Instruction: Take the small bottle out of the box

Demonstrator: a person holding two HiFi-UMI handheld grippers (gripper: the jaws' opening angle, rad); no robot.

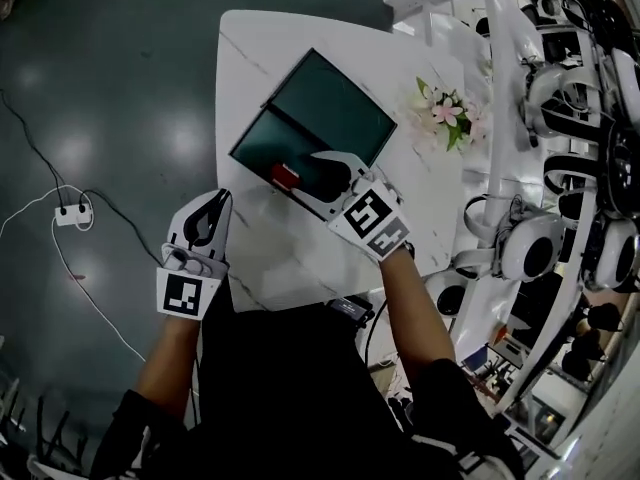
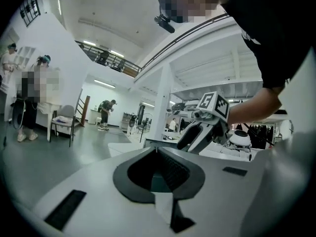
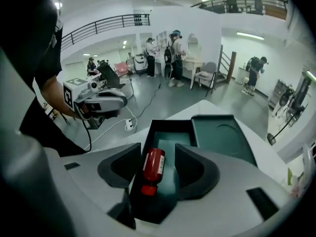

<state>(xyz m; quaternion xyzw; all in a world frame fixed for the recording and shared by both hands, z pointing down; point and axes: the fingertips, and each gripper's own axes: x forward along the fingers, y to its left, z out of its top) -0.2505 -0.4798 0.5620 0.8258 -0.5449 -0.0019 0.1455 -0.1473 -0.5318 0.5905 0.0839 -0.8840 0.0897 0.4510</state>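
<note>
Right tongs (image 3: 158,154) stand released astride the red bottle (image 3: 153,166), which lies on its side in the open box (image 3: 168,138) (cap nearest the camera); left tongs (image 2: 150,151) are clenched, empty, beside the surface (image 1: 290,248).

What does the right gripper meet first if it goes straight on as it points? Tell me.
The small red bottle lying in the dark green open box: it is between the right gripper's open jaws, untouched. The jaw tips would probably land on the box floor beside it; depth is unclear.
</note>
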